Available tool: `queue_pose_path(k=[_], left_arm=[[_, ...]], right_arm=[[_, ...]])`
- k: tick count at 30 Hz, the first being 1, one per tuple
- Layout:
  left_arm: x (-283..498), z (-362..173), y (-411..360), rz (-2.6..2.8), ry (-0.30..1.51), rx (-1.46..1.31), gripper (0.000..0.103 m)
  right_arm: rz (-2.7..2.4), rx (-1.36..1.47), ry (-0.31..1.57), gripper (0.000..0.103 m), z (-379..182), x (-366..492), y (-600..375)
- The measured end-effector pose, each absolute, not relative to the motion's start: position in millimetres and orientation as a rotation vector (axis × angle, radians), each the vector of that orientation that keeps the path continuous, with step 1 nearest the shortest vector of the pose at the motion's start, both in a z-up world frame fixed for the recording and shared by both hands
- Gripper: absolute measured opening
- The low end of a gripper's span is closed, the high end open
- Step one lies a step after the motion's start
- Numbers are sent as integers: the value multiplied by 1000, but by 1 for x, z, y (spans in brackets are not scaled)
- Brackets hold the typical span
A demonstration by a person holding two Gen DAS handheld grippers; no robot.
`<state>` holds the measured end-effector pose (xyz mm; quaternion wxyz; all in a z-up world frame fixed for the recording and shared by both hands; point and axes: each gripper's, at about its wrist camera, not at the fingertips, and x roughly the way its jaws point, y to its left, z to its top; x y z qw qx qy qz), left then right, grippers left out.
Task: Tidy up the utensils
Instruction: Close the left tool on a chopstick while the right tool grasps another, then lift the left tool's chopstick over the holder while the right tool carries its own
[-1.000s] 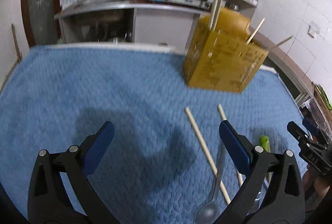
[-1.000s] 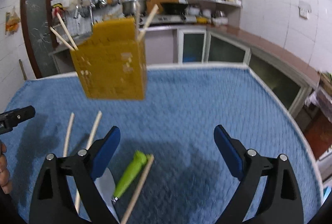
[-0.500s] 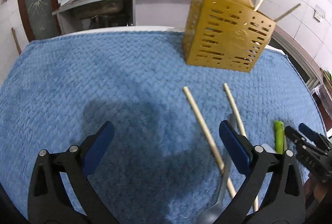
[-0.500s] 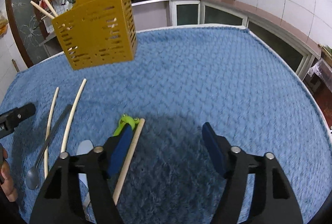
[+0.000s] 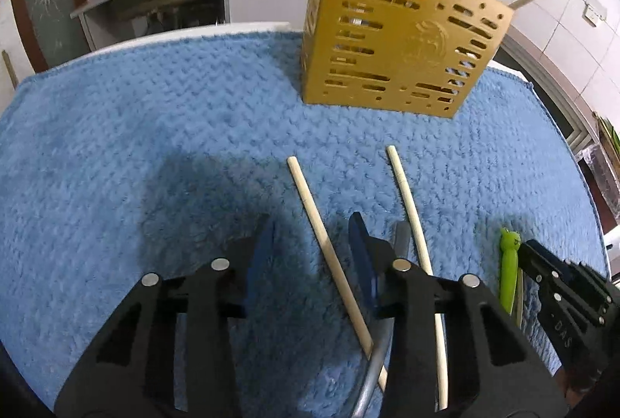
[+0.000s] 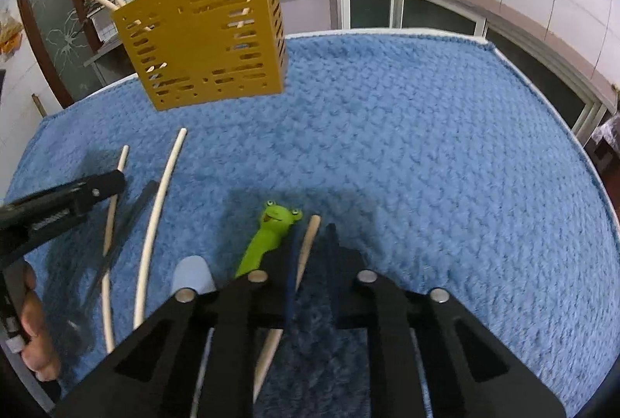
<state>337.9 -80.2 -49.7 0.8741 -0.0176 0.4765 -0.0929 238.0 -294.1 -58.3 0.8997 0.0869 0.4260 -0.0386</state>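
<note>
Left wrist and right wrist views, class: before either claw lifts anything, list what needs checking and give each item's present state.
1. First chopstick lies between the fingers of the left claw: ok.
2. Left claw clamped on it: not ok, there is a gap on both sides.
3. Second chopstick lies between the fingers of the right claw: ok.
4. Right claw clamped on it: not ok, the jaws stand wider than the stick.
5. Frog-handled utensil clear of the right claw: cannot tell, it runs under one finger.
6. Yellow holder upright: ok; free room inside: cannot tell.
</note>
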Motion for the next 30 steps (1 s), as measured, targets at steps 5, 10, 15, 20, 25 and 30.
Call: queue_pose_path(k=[5, 10, 15, 20, 25, 30], left_arm=[[351, -52, -81, -186, 1019, -61, 39], [361, -52, -88, -148, 1032, -31, 31], [363, -52, -87, -145, 1037, -25, 13], [361, -51, -81, -167, 1043, -46, 8], [356, -45, -70, -198, 1042, -96, 8], [344, -31, -71, -224, 1008, -96, 7]], right_arm=[[-98, 196, 905, 11, -60, 247, -293], [-118, 197, 908, 11, -60, 252, -291], [-117, 200, 889, 10, -61, 250, -292], [-91, 259, 879, 9, -59, 249, -302], [-84, 284, 836, 8, -46, 244, -314], [-76, 301, 788, 8, -32, 238, -324]])
